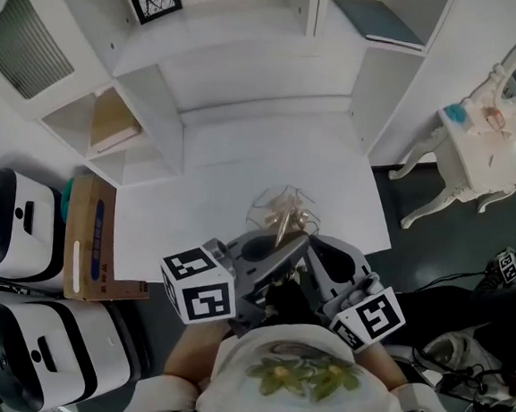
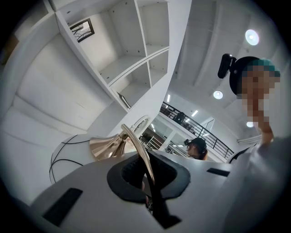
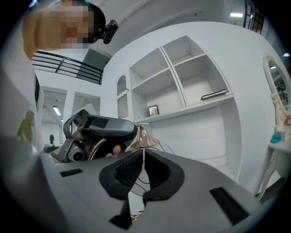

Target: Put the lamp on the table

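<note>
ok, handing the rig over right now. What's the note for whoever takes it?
Left gripper: shut on the gold stem of the lamp.
Right gripper: shut on a thin wire of the lamp.
Lamp: held by both, over the near edge of the white table; can't tell whether it touches.
Done: lamp gripped and over the table.
Left: set it down and open both grippers.
</note>
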A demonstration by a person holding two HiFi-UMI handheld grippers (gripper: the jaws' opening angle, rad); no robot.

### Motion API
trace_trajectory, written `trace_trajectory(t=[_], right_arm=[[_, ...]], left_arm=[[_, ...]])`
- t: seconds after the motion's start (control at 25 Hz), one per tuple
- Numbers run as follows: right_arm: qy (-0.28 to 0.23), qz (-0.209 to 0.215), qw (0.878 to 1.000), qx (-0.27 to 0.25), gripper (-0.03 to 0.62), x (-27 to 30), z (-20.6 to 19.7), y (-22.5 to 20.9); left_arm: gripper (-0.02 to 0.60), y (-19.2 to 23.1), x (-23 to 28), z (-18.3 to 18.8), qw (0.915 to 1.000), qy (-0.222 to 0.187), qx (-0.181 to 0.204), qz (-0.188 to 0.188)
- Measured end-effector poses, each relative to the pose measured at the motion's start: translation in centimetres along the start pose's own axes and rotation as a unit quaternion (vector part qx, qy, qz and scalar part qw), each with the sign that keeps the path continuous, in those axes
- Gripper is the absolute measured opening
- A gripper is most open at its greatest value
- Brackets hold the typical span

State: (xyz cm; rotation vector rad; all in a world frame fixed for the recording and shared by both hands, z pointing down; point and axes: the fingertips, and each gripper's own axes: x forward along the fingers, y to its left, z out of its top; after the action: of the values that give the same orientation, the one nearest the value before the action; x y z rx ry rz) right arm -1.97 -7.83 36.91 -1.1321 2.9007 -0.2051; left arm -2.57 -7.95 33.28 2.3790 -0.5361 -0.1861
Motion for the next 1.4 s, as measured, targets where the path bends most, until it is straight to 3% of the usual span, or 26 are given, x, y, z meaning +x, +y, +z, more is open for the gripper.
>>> trace_trajectory(t=[1.4], right_arm=[[-0.010, 0.018, 1.000, 0.000, 0.035, 5.4, 1.3, -9.7]], left_arm=[[0.028, 6.6, 7.0, 5.5, 0.9997, 0.002, 0.017, 0.016]])
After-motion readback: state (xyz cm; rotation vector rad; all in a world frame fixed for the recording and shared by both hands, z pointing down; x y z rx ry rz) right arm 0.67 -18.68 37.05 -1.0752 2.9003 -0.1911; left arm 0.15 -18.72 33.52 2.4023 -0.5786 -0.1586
